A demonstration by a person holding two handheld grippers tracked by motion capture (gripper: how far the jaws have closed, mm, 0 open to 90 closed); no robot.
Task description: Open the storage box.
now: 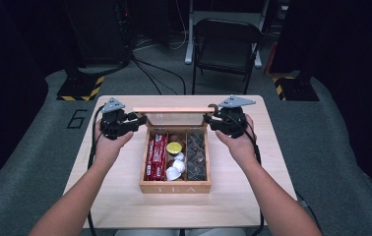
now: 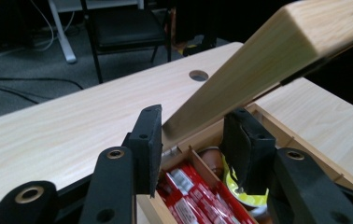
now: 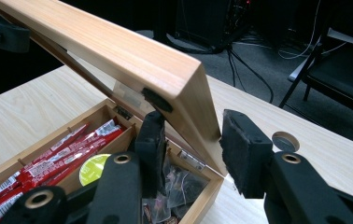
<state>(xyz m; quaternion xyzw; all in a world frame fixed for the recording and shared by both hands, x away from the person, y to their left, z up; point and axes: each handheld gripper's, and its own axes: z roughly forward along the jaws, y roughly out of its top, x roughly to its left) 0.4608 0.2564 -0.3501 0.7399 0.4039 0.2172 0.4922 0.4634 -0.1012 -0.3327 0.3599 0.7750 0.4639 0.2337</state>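
Note:
A wooden box (image 1: 174,187) marked TEA stands at the table's middle, its hinged lid (image 1: 174,110) raised at the back. Inside lie red packets (image 1: 156,156), a yellow pod (image 1: 174,147), white cups (image 1: 175,168) and dark tea bags (image 1: 197,156). My left gripper (image 1: 142,119) is shut on the lid's left side edge, and my right gripper (image 1: 207,119) on its right side edge. In the left gripper view the tilted lid (image 2: 268,51) runs down between the pads of my left gripper (image 2: 193,135). In the right gripper view the lid (image 3: 118,51) has its corner between the pads of my right gripper (image 3: 191,140), above the red packets (image 3: 58,158).
The light wooden table (image 1: 115,196) has bare surface on both sides of the box and in front of it. A round cable hole (image 2: 198,74) lies near its far edge. A black folding chair (image 1: 226,44) stands behind the table, with a striped stand base (image 1: 80,88) at far left.

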